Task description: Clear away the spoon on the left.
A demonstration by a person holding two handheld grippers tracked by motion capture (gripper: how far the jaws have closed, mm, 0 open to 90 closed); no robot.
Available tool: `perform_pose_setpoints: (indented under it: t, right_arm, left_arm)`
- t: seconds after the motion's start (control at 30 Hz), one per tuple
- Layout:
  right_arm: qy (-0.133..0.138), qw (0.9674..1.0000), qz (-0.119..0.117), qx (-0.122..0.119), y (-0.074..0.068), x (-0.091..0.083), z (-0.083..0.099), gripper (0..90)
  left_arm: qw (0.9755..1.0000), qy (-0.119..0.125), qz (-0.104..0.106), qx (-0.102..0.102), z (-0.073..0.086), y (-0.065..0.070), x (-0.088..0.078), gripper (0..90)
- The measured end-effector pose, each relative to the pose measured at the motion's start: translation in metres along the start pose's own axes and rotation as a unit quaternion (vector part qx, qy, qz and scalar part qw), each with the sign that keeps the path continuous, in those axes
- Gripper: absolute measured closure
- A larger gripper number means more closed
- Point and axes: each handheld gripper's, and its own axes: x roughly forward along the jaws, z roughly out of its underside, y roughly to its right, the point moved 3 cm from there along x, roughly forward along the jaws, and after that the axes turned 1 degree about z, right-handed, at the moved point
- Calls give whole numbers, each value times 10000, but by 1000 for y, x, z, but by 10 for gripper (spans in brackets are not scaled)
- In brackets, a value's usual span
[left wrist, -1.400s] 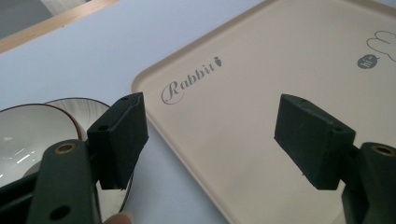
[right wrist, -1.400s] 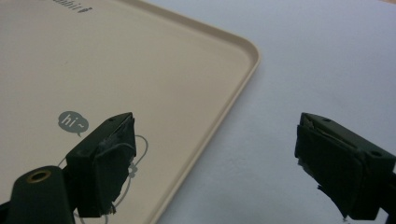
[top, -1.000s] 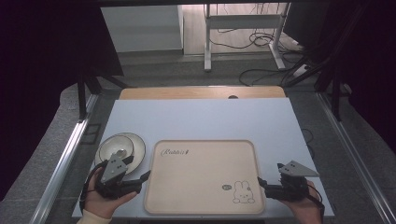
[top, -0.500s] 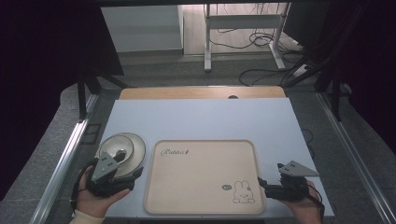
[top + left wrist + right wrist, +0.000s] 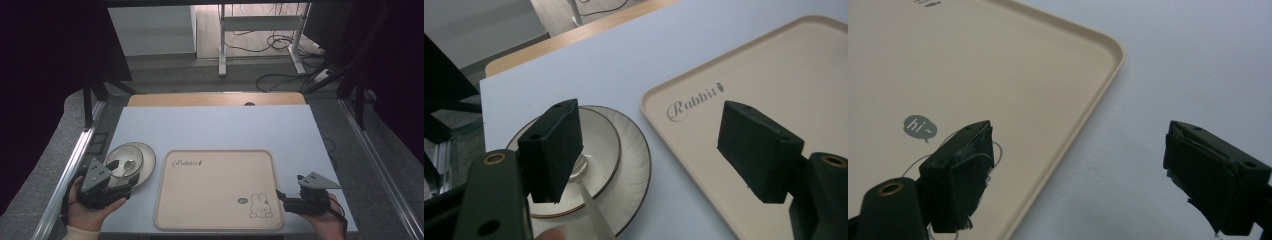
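Note:
A beige tray (image 5: 215, 187) printed with "Rabbit" and a bunny lies at the table's front middle. Left of it, a small white plate (image 5: 596, 145) sits on a larger ribbed plate (image 5: 634, 170), and a metal spoon (image 5: 591, 212) rests in the small one. My left gripper (image 5: 122, 181) is open at the near edge of the plates (image 5: 131, 161). In its own view (image 5: 654, 150), one jaw hangs over the small plate and the other over the tray (image 5: 784, 80). My right gripper (image 5: 281, 197) is open, straddling the tray's right rim (image 5: 1083, 125), and holds nothing (image 5: 1083, 175).
The white table top (image 5: 210, 130) ends at a wooden strip (image 5: 215, 99) at the back. Metal rails (image 5: 75, 160) run along both sides. Beyond are a dark floor, cables and a desk frame (image 5: 260, 45).
My left gripper has drawn back to the left, from the tray's left edge to the near side of the plates. The right gripper has stayed where it was.

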Motion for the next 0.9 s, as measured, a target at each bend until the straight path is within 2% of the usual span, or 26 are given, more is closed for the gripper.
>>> perform_pose_setpoints:
  t: [0.37,0.73,0.9]
  right_arm:
    - [-22,10000,11,-13,0,0,0,131]
    - [-45,10000,12,-3,1,1,1,132]
    - [-45,10000,9,-3,1,1,1,131]
  left_arm:
    - [9996,-163,-229,-75,14,-12,-2,260]
    - [9990,-281,-326,-153,27,-24,-4,259]
    - [9983,-439,-349,-174,37,-28,-3,270]
